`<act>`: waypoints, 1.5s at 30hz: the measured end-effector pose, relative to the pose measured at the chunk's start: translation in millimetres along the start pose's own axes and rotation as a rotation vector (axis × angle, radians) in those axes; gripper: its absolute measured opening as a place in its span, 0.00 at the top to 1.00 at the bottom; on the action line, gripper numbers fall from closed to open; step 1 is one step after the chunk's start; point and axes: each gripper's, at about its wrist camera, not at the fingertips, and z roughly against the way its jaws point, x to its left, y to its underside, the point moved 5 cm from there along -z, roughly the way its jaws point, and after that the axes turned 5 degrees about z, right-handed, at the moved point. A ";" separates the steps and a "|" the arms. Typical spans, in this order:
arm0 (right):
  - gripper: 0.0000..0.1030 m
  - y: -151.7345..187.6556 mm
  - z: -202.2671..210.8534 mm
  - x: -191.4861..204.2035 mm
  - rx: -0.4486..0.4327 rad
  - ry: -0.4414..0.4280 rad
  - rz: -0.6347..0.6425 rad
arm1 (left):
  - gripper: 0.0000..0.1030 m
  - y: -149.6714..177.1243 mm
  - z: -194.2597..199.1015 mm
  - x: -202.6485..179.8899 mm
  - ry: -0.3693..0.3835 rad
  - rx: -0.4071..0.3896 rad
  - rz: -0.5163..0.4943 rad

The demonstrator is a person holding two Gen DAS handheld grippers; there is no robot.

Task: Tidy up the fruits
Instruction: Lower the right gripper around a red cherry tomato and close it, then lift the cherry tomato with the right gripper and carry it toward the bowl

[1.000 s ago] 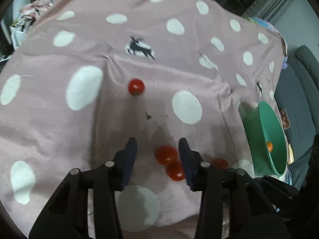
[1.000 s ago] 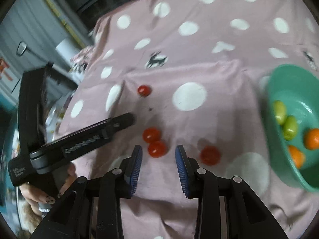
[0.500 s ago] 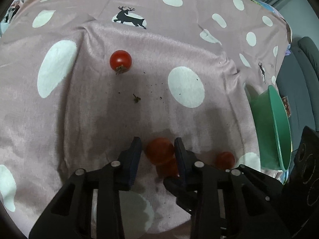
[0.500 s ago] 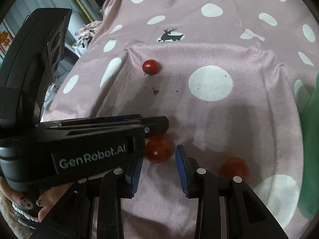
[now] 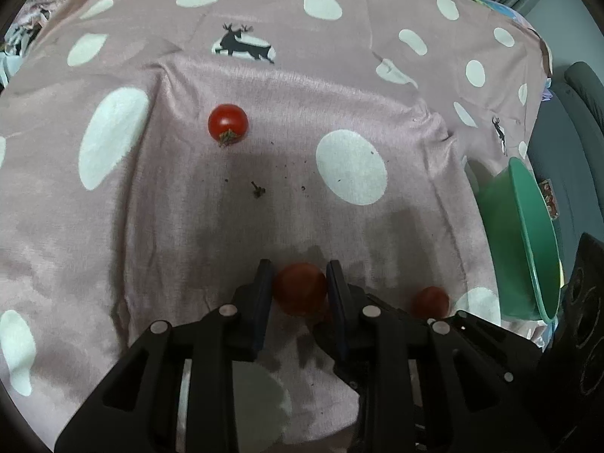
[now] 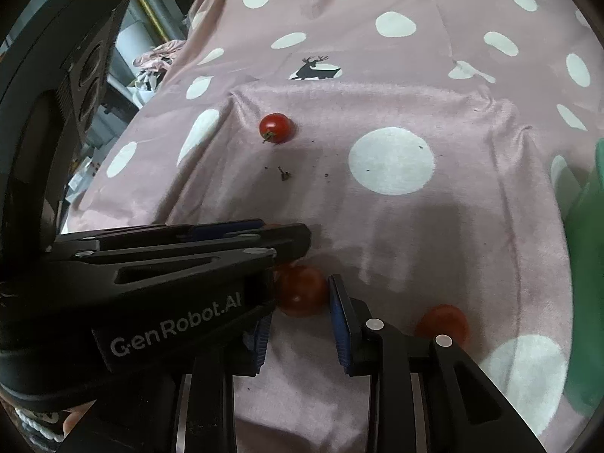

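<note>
My left gripper (image 5: 298,287) is shut on a red cherry tomato (image 5: 300,288) on the pink dotted cloth. A second tomato (image 6: 302,290) lies just behind it, between the fingers of my right gripper (image 6: 300,313), which is open around it. The left gripper's black body (image 6: 181,260) crosses the right wrist view and hides part of the right gripper's left finger. A third tomato (image 5: 430,300) lies to the right, also in the right wrist view (image 6: 443,322). A fourth tomato with a green stem (image 5: 227,122) lies farther off, up left (image 6: 276,127).
A green bowl (image 5: 528,241) stands at the right edge of the cloth; its blurred wall fills the right edge of the right wrist view (image 6: 589,264). A small loose stem (image 5: 258,190) and crumbs lie mid-cloth. A grey sofa lies beyond the right edge.
Both grippers have moved forward and down to the pair of tomatoes. My left gripper has closed from wide open onto one tomato. The right gripper now frames the other.
</note>
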 end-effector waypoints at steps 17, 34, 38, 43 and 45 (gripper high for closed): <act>0.70 6.6 74.1 -28.4 -0.207 0.035 -0.112 | 0.73 13.1 69.3 -18.8 0.020 -0.258 -0.048; 0.70 38.4 179.5 -65.5 -0.373 0.308 -0.300 | 0.73 25.5 83.0 -50.6 0.118 -0.299 -0.060; 0.70 41.8 200.7 -68.7 -0.396 0.342 -0.306 | 0.73 31.1 85.5 -68.2 0.134 -0.280 -0.068; 0.70 50.8 217.0 -80.5 -0.429 0.300 -0.374 | 0.73 34.2 95.8 -83.1 0.147 -0.294 -0.076; 0.70 54.9 219.6 -83.9 -0.426 0.312 -0.385 | 0.73 35.9 99.5 -88.3 0.163 -0.290 -0.066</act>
